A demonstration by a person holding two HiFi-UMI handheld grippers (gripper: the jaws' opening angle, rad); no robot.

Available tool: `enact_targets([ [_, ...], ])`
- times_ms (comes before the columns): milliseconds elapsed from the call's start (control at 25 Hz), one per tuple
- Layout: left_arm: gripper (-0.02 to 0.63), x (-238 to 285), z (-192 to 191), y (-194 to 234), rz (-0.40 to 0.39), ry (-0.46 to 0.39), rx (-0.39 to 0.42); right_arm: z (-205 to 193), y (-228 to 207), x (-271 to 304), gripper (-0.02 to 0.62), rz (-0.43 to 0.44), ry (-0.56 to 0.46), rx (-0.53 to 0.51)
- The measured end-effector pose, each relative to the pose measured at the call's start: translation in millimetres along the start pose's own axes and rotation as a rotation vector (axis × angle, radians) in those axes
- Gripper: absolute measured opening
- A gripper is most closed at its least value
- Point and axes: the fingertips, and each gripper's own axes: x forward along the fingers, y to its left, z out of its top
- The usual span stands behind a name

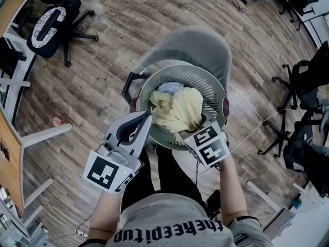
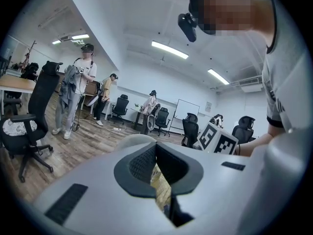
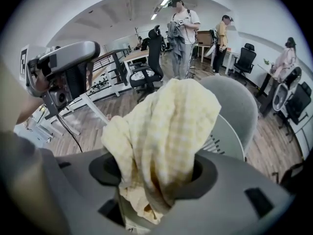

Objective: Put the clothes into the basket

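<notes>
Head view, centre of frame: we are gripping a yellow checked cloth [image 1: 177,109] in the basket [image 1: 208,81].
Our right gripper [image 1: 205,119] is clamping the cloth's lower edge, and the rest is lying over a pale blue garment [image 1: 170,88]. Our left gripper [image 1: 147,116], jaws together, is pointing at the cloth's left edge. The basket is sitting on a grey chair [image 1: 198,42].

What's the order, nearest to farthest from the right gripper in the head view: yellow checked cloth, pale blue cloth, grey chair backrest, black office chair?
1. yellow checked cloth, in its jaws.
2. pale blue cloth, in the basket.
3. grey chair backrest, behind the basket.
4. black office chair, far upper left.
</notes>
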Motion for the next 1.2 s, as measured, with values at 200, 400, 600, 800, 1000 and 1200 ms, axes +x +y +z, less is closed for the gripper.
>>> enact_targets([
  [200,0.015,9.9,-22.4,-28.3,-0.16,0.086,0.007,1.9,0.8,-10.1,0.272,-0.023,-0.01,-0.029],
  [400,0.017,35.0,-59.9,-59.4,-0.284,0.212,-0.002,14.4,14.6,-16.8,0.272,0.021,-0.065,-0.053],
  [600,0.017,45.8,-72.9,-46.8,-0.222,0.227,0.003,18.8,18.2,-23.9,0.272,0.041,-0.089,-0.028],
  [800,0.017,49.0,-85.4,-27.4,-0.144,0.272,0.043,21.0,17.1,-24.1,0.275,0.039,-0.138,-0.003],
  [1000,0.017,44.3,-85.9,-9.7,-0.09,0.271,0.021,14.8,12.9,-29.0,0.275,0.024,-0.129,0.012],
  [1200,0.017,42.1,-81.1,-6.3,-0.079,0.257,0.006,7.9,12.2,-30.0,0.275,0.006,-0.087,-0.013],
])
